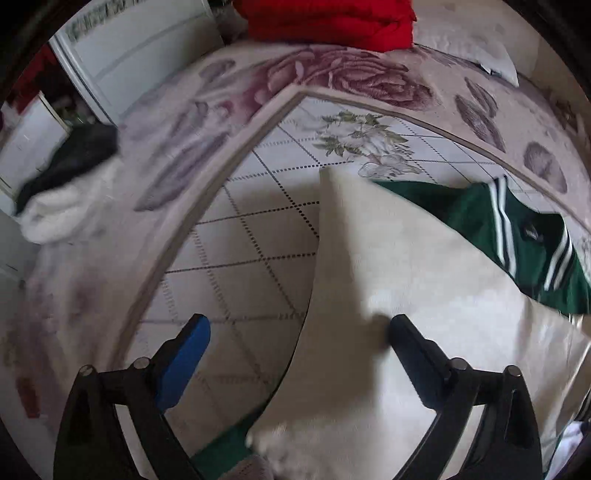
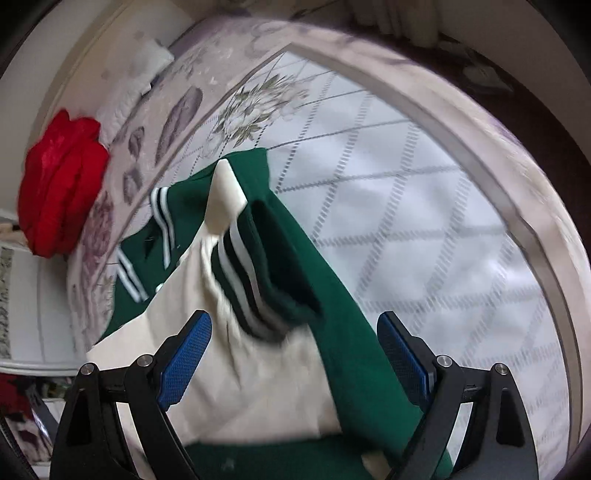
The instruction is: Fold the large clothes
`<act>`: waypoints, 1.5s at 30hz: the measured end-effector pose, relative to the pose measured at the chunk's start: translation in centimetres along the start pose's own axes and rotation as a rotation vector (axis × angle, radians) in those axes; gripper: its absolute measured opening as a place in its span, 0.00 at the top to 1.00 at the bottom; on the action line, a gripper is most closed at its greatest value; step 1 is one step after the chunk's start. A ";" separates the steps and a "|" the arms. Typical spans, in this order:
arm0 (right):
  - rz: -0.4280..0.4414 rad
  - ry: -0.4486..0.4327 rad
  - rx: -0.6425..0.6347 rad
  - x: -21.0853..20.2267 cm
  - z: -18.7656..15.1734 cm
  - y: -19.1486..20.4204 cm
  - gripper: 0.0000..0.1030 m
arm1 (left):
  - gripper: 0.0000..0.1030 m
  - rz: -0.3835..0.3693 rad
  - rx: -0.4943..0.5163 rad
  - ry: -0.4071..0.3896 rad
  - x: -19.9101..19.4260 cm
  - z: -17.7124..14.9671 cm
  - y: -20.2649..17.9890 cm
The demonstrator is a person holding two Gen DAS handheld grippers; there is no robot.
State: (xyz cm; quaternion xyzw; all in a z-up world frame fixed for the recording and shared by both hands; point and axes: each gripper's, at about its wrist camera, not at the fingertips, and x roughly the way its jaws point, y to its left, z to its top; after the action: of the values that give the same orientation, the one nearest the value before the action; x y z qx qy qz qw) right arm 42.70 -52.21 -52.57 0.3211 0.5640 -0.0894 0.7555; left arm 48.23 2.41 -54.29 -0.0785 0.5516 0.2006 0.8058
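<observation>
In the left wrist view, the left tool [image 1: 299,350] hangs with its blue-padded fingers spread wide apart and nothing between them, over a green varsity-style jacket with cream sleeves and striped ribbed trim [image 1: 476,214] that lies on a bed covered by a white quilted spread with a dotted grid and flower print [image 1: 240,229]. A cream sleeve [image 1: 388,280] is laid slantwise across the green body, with the striped collar showing beyond it, so the fold looks begun but far from finished. To the left of the sleeve the spread lies bare up to its raised border, giving room to work; a folded red garment [image 1: 328,18] sits well apart at the far edge and a crumpled white and dark pile of clothes [image 1: 62,184] lies off to the left. In the right wrist view, the right tool [image 2: 295,343] is likewise spread open and empty, hovering over the jacket's striped sleeve cuff [image 2: 255,291], which rests bunched on the cream panel. The green edge beside it runs straight, with bare bedspread to the right as far as the border. Squaring the sleeves and folding the body appear still to be done.
</observation>
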 end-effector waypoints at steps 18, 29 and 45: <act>-0.209 0.147 -0.034 1.4 -1.2 1.3 0.58 | 0.03 -0.082 0.061 0.011 -2.8 2.3 1.9; -0.222 0.186 -0.267 4.1 -2.7 6.8 0.44 | 0.00 -0.018 0.176 0.076 3.6 -1.0 -0.6; -0.260 0.222 -0.267 5.3 -1.5 5.7 0.62 | 0.00 -0.061 0.169 0.060 0.9 0.0 -0.7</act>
State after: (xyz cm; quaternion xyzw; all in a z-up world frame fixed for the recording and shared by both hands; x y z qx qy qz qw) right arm 46.20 -45.68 -55.46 0.1505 0.6871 -0.0749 0.7069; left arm 48.80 1.96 -55.16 -0.0330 0.5876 0.1264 0.7985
